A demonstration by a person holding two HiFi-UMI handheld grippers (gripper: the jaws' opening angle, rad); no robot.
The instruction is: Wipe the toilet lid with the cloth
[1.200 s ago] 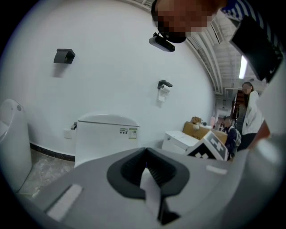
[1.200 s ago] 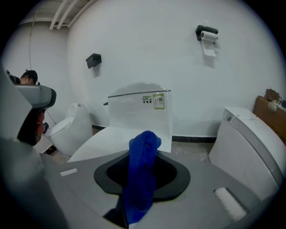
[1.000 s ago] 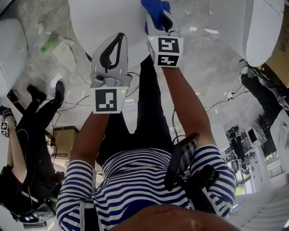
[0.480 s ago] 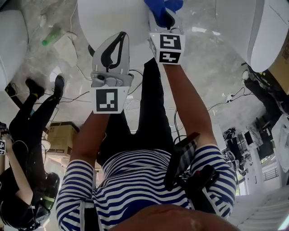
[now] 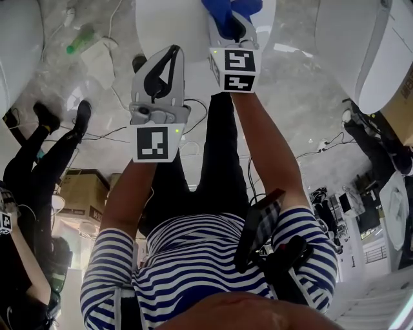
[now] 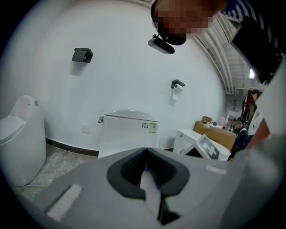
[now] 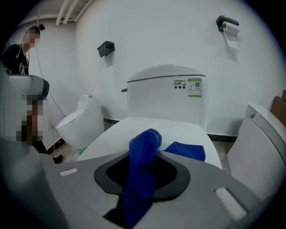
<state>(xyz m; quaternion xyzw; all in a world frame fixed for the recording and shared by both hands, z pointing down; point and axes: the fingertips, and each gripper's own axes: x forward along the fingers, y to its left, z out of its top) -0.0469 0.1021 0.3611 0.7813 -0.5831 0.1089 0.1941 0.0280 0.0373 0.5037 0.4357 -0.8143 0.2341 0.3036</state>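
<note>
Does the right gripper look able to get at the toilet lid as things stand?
Probably yes: the right gripper, shut on the blue cloth, sits just over the closed toilet lid, nothing between them, and a cloth end seems to rest there.

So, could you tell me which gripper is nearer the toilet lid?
Right. The right gripper, holding the cloth, reaches over the toilet lid; the left gripper sits back at its edge.

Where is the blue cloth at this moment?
The blue cloth is pinched in the right gripper, top centre-right of the head view; its free end lies on the white toilet lid, in front of the tank.
</note>
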